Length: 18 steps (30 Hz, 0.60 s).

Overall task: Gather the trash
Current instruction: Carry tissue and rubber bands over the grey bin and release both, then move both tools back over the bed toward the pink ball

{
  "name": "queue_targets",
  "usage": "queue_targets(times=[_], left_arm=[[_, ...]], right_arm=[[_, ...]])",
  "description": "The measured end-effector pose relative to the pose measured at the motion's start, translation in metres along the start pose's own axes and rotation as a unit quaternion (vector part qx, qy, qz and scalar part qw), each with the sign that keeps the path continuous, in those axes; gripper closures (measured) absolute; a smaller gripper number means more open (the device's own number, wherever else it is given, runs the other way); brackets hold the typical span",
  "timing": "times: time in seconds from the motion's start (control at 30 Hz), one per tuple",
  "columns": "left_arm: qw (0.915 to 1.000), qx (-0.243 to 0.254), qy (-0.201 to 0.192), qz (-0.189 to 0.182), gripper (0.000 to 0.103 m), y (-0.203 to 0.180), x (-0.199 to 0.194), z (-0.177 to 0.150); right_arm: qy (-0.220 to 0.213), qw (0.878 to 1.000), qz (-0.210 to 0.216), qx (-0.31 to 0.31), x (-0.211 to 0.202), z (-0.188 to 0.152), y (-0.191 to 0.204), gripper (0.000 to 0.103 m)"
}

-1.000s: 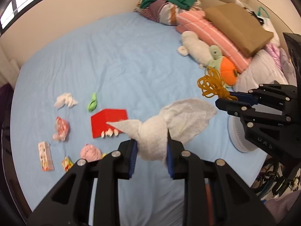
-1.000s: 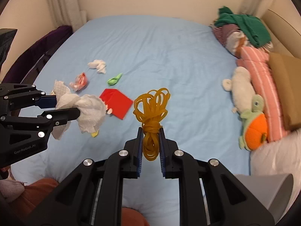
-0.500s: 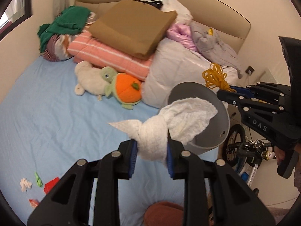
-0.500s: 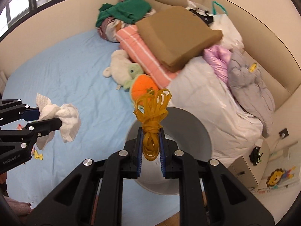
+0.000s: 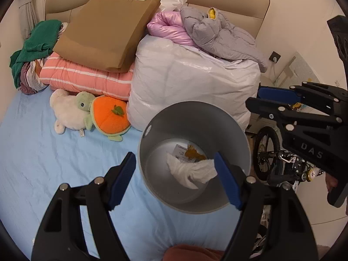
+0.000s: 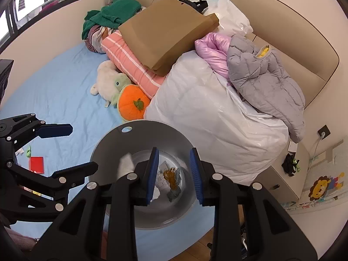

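Tissue (image 5: 191, 170) in bin (image 5: 237, 128), below tool (image 5: 176, 178)

We note a brown paper bag (image 5: 106, 32) lying flat on a pink striped quilt (image 5: 87, 79). A white plush (image 5: 67, 112) touches an orange turtle plush (image 5: 109, 116) on the blue sheet (image 5: 43, 163). A grey puffer jacket (image 6: 263, 80) overlaps a lilac one (image 6: 212, 52) atop bagged white bedding (image 6: 208, 126). Green clothing (image 6: 111, 15) is heaped far left. A small bicycle (image 5: 274, 158) stands beside the bed.

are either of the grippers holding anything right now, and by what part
Nothing is held. The left gripper and right gripper have just opened, and the white tissue and yellow cord are in the grey bin.
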<state>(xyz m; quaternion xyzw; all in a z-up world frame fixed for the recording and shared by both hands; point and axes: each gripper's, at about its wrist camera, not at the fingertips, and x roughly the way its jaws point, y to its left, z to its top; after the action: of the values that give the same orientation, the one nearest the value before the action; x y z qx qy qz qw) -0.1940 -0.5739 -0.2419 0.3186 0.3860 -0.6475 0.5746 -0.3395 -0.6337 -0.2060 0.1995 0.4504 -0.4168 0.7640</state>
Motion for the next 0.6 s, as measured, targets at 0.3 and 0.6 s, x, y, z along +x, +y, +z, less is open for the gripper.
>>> queue_targets(times=[0.3, 0.6], left_arm=[[0.9937, -0.087, 0.010, 0.070, 0.029, 0.062, -0.031, -0.039], [0.9535, -0.241, -0.001, 0.181, 0.029, 0.153, -0.108, -0.145]], right_arm=[[-0.005, 0.994, 0.072, -0.083, 0.021, 0.031, 0.062, 0.075], [-0.027, 0.954, 0.186, -0.232, 0.004, 0.039, 0.226, 0.074]])
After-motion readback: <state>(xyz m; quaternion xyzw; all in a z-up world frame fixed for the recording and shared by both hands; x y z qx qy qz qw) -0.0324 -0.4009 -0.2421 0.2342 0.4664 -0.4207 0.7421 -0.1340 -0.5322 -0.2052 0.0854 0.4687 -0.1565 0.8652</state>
